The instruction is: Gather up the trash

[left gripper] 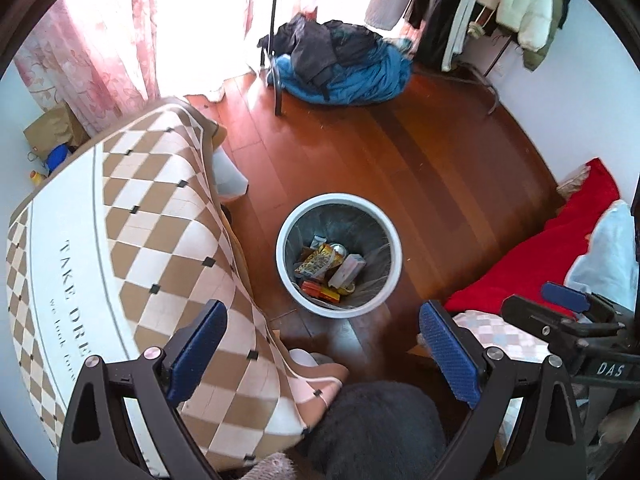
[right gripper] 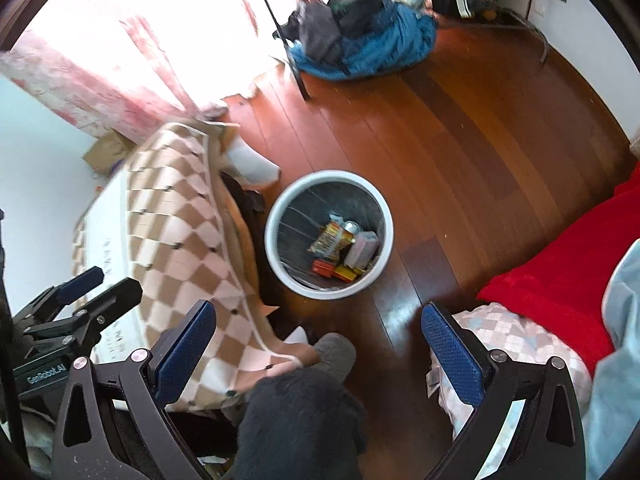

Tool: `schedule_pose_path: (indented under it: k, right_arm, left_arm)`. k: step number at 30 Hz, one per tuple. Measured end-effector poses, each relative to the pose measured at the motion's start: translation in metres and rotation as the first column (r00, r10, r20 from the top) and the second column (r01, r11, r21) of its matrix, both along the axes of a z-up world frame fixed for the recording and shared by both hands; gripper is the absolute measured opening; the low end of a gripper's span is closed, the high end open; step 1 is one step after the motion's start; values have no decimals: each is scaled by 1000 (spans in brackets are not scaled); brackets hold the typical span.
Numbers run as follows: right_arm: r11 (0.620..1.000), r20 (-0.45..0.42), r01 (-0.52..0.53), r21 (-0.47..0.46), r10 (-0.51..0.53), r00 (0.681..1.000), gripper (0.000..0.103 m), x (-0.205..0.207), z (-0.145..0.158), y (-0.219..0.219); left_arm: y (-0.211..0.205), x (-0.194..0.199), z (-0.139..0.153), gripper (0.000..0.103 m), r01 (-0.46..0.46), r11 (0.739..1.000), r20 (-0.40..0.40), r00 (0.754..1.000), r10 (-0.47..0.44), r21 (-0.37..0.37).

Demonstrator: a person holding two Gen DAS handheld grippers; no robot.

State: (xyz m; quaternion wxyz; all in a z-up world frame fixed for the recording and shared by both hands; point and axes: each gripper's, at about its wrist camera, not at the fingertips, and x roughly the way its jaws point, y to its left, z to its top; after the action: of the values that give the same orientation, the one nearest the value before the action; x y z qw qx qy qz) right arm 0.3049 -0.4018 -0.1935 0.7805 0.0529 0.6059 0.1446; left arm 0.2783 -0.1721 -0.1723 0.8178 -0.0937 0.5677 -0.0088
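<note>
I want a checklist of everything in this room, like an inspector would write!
Surface: reddish wooden plank floor, bare around the bin.
Job's things: round white trash bin with dark liner, holding colourful wrappers and boxes.
Clutter: blue and dark clothes pile; brown checkered tablecloth; red blanket.
Grippers: left gripper and right gripper, jaws wide, nothing held.
Cables: nothing seen.
Surroundings: pink flowered curtain, hanging coats.

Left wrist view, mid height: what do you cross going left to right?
Checked cloth → white trash bin with wrappers inside → bare wood floor → red blanket → pale blue pillow.
</note>
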Motion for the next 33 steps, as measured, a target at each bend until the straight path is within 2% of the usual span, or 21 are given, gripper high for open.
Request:
schedule_pose_path:
  k: [7,15,23,33]
  right_arm:
    - [997,73,-49,63,44,996,103,-37,66,5]
    - [985,113,-93,144,77,991,103,-70,120,8]
    - [973,115,-125,195,104,988,103,-89,147,6]
    - [969,105,-144,202,125,987,103,-97,155,5]
  left_arm:
    - [7,-34,61,98,18,999,80,997,-15,-34]
    - [17,-68,115,98,34,996,138,990,-22,-84]
    - [24,-89,142,98,45,992,173,985,-24,-120]
    - [28,-105,148,98,55,988,162,986,-31,-146]
